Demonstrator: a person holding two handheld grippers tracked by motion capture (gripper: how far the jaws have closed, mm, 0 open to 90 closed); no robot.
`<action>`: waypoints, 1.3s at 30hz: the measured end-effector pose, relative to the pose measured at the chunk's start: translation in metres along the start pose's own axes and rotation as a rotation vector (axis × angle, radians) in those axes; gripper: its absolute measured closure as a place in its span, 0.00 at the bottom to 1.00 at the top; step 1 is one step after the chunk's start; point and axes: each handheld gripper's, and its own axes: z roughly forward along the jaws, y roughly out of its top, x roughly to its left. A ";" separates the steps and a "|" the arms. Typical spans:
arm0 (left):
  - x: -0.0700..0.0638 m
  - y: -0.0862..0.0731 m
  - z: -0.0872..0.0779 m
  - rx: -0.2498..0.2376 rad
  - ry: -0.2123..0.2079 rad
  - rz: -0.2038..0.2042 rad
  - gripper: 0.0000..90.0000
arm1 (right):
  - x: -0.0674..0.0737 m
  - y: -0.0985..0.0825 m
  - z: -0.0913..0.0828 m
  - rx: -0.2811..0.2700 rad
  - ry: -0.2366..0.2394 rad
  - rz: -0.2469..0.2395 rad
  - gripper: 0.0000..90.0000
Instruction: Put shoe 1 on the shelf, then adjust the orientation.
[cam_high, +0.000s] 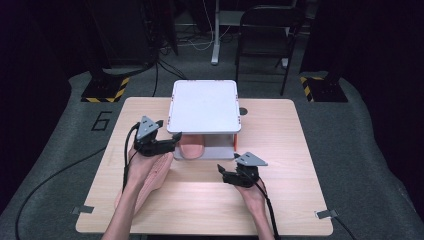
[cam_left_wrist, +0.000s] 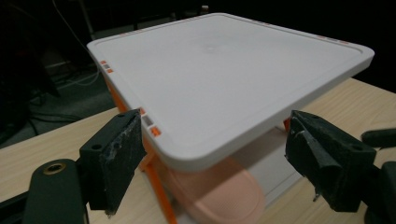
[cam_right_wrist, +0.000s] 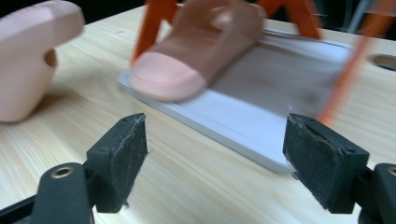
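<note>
One pink slipper (cam_right_wrist: 196, 46) lay inside the white rack (cam_high: 204, 105); another (cam_high: 152, 175) lay outside on the table (cam_high: 290, 150). Both grippers, left (cam_high: 172, 142) and right (cam_high: 222, 172), gaped empty.

In the right gripper view the orange rack legs (cam_right_wrist: 154, 18) smear with blur along the top edge. The left edge cuts the second pink slipper (cam_right_wrist: 32, 56), and in the high view the white shelf top (cam_high: 204, 106) hides most of the racked slipper (cam_high: 191, 147).

We find open desk (cam_high: 280, 200) along the front and right. The white rack (cam_high: 204, 106) blocks the middle; its low opening is half taken by one pink slipper (cam_high: 191, 146), and another slipper (cam_high: 152, 176) lies at front left.
</note>
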 end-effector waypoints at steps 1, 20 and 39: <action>0.000 -0.005 -0.007 -0.004 0.014 0.009 0.22 | -0.005 -0.003 -0.006 0.000 -0.006 0.005 0.24; 0.007 -0.087 -0.076 0.037 0.040 -0.074 0.26 | -0.054 -0.042 -0.094 -0.069 -0.215 0.175 0.24; 0.038 -0.123 -0.091 0.105 0.091 -0.141 0.28 | -0.052 -0.046 -0.098 -0.057 -0.213 0.167 0.24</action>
